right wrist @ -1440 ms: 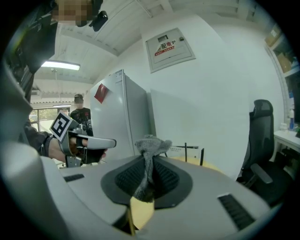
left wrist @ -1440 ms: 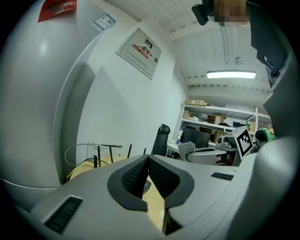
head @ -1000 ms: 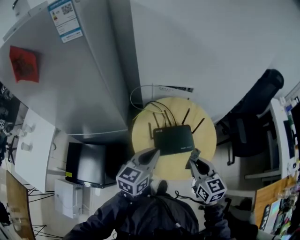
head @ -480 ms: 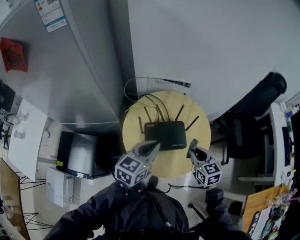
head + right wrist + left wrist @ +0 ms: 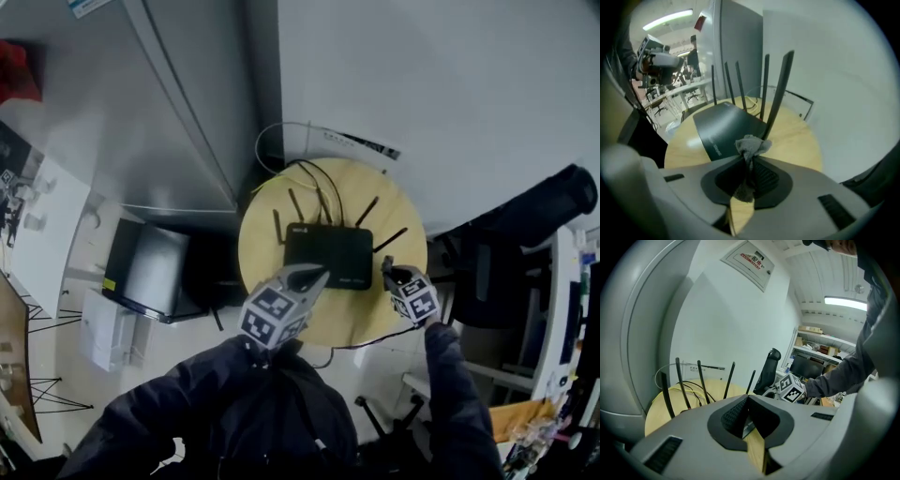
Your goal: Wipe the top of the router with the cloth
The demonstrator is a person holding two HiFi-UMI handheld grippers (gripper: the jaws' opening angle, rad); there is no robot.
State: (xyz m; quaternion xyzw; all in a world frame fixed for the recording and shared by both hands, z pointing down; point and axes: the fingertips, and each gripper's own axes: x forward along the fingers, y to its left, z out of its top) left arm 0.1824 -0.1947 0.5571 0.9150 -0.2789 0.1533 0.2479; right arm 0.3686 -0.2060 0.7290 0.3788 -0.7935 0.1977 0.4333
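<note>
Near edge: your right gripper [image 5: 385,267], fingers pinching the cloth [image 5: 751,144]; your left gripper [image 5: 319,275], fingers pressed together, empty.
Surface [image 5: 258,239] centre: router [image 5: 328,255], unheld; a hard wipe may slide it.
Toward far edge: antennas [image 5: 777,86], likely to snag the cloth.
Only the right gripper view shows the cloth.

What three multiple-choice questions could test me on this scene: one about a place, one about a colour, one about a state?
1. Where does the router sit?
A) in a drawer
B) on the round wooden table
C) on a shelf

2. What colour is the router?
A) white
B) red
C) black

3. What is the right gripper doing?
A) open, empty
B) shut on the cloth
C) gripping a cup

Answers: 1 B, it lies flat on the table; 2 C, its casing is black; 3 B, grey cloth is pinched between the jaws.
</note>
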